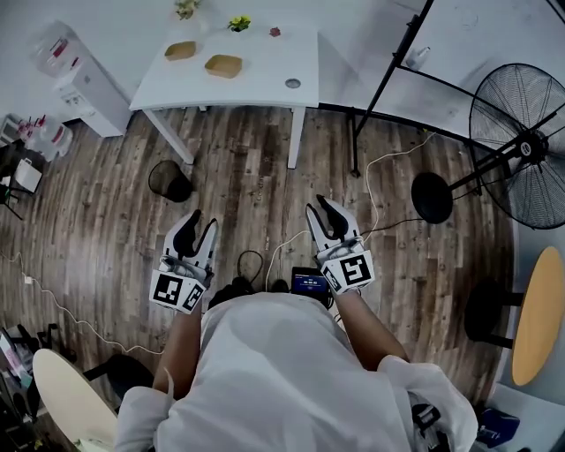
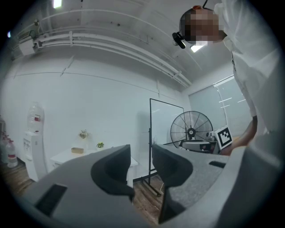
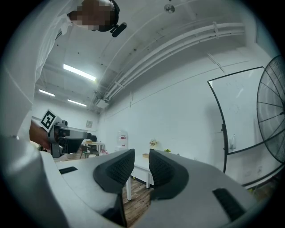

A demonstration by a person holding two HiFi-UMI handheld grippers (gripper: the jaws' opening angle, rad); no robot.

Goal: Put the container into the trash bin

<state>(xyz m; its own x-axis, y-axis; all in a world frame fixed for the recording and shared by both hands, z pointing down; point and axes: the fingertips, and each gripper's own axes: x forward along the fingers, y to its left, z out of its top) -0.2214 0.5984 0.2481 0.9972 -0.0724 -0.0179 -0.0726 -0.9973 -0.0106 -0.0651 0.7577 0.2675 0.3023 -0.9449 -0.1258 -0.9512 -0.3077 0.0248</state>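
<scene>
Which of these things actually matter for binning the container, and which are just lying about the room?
For the job: brown containers on the white table; black trash bin on the floor; left hand-held gripper and right hand-held gripper, both open, empty.
Just lying about: fan; water dispenser; small plants.

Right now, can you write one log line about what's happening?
left hand-held gripper: open, empty | right hand-held gripper: open, empty | containers: two, on table | trash bin: on floor by table

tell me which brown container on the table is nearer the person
The right brown container, nearer the front edge of the table; the left brown container sits further back.
</scene>
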